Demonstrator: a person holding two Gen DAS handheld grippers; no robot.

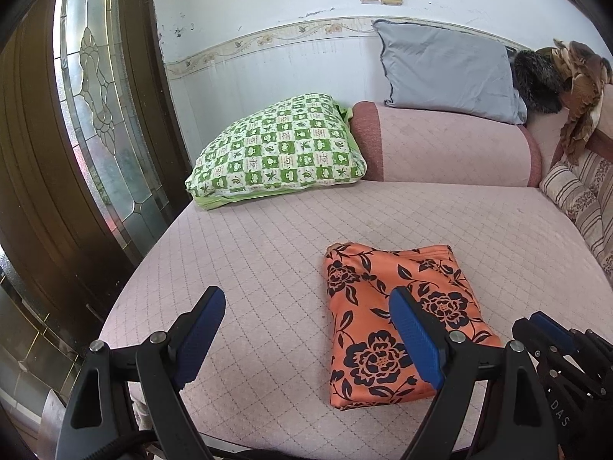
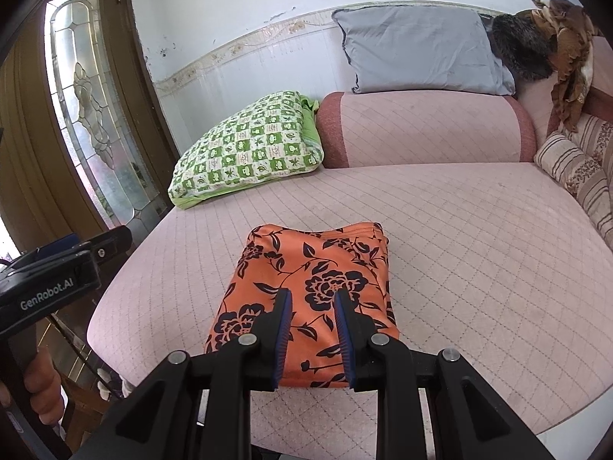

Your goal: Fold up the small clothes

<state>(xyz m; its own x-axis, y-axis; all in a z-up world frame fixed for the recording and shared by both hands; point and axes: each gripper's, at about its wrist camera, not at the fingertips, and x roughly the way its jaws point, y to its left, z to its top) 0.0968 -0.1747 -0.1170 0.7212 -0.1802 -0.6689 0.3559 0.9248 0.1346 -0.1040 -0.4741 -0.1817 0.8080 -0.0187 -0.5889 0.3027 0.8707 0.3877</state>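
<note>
1. Our left gripper (image 1: 306, 329) stands wide and empty; our right gripper (image 2: 312, 308) is narrowed, holding nothing.
2. Just ahead of the right gripper, the orange floral garment (image 2: 310, 287) lies as a compact folded rectangle on the pink bed (image 2: 479, 249).
3. We judge this folding done; no other clothes to fold show.

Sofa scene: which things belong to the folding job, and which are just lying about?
Job:
- orange floral garment, folded on the pink seat
- left claw, open
- right claw, narrow gap, gripping nothing

Lying about:
- green checked pillow
- grey cushion
- striped cushion
- brown cloth
</note>
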